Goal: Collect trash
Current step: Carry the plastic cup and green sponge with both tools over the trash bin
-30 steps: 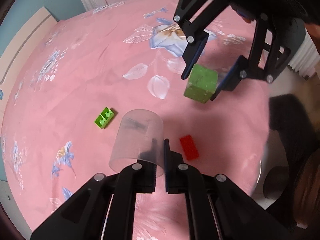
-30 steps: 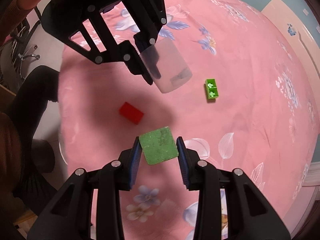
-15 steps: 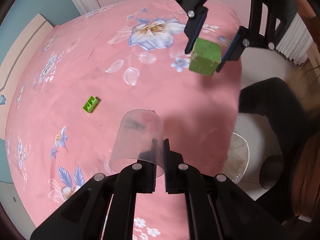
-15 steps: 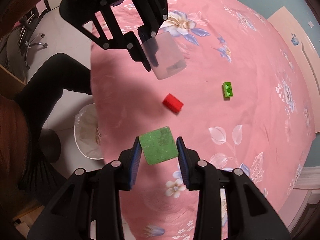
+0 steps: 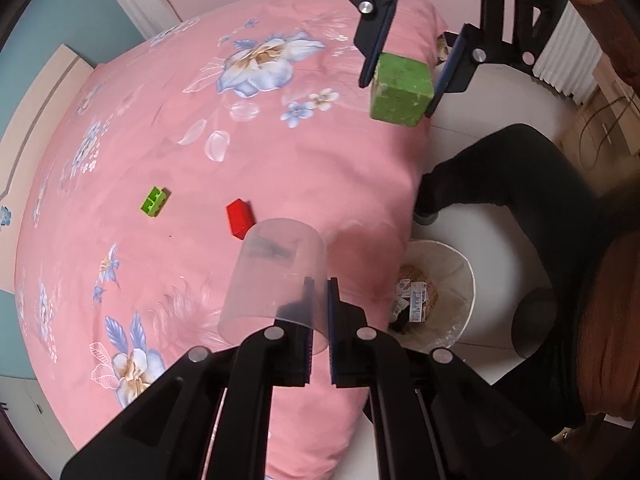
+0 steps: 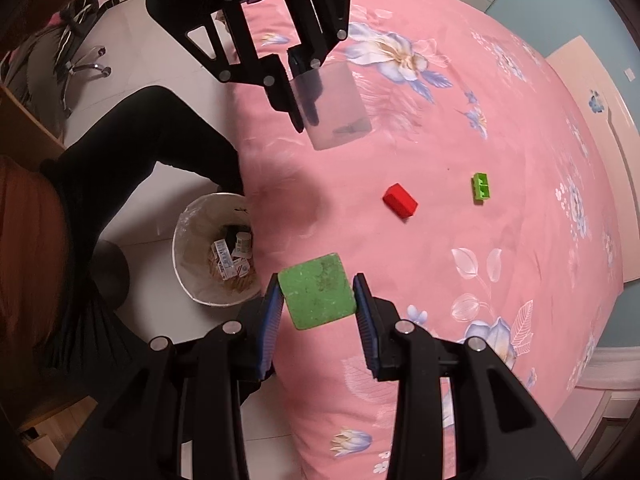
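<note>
My left gripper [image 5: 318, 300] is shut on the rim of a clear plastic cup [image 5: 276, 280], held in the air near the bed's edge; from the right wrist view the same cup [image 6: 334, 110] hangs below the left gripper [image 6: 290, 74]. My right gripper [image 6: 316, 300] is shut on a green cube [image 6: 317, 291], and in the left wrist view that cube [image 5: 400, 90] sits between the right gripper's blue pads [image 5: 378, 46]. A white bin [image 6: 180, 240] with trash inside stands on the floor beside the bed, also visible as the bin [image 5: 466, 268]. Both held items hover close to the bed's edge above it.
A red block [image 5: 240, 218] and a green brick [image 5: 154, 201] lie on the pink flowered bedspread [image 5: 160, 120]. A person's dark-clothed leg [image 5: 500, 172] stands on the white floor next to the bin. A rolling chair base [image 6: 84, 64] is at the far left.
Both grippers carried their loads across the bed toward its edge. The bin came fully into view, and the red block and green brick dropped behind.
</note>
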`<state>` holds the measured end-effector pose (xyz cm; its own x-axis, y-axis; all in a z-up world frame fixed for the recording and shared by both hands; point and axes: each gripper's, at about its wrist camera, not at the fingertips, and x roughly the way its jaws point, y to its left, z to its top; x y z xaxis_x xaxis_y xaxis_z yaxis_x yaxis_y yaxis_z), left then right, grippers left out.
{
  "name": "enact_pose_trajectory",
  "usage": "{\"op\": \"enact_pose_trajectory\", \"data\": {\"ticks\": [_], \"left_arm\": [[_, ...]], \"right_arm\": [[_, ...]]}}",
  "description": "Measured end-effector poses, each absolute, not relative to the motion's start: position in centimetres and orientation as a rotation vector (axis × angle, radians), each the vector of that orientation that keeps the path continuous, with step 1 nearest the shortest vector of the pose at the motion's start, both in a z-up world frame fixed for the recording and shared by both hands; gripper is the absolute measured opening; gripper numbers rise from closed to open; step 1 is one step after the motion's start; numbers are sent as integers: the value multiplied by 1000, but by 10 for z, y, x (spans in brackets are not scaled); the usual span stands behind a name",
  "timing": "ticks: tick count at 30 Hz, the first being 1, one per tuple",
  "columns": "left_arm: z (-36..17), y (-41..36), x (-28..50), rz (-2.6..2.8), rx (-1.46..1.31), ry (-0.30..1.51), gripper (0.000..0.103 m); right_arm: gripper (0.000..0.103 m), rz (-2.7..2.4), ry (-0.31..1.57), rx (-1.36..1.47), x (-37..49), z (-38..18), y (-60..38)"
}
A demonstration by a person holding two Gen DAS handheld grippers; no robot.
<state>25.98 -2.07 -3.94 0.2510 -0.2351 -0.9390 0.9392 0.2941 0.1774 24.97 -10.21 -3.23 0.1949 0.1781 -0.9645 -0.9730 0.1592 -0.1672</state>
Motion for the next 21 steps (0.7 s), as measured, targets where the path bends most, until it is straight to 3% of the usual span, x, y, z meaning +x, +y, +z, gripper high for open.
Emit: {"op": "enact_pose_trajectory", "data": {"ticks": [21], "left_arm": [[-86, -28, 166, -1103, 995, 1025, 8]], "right_arm": [[36, 1154, 960, -1147, 153, -65, -93]]}}
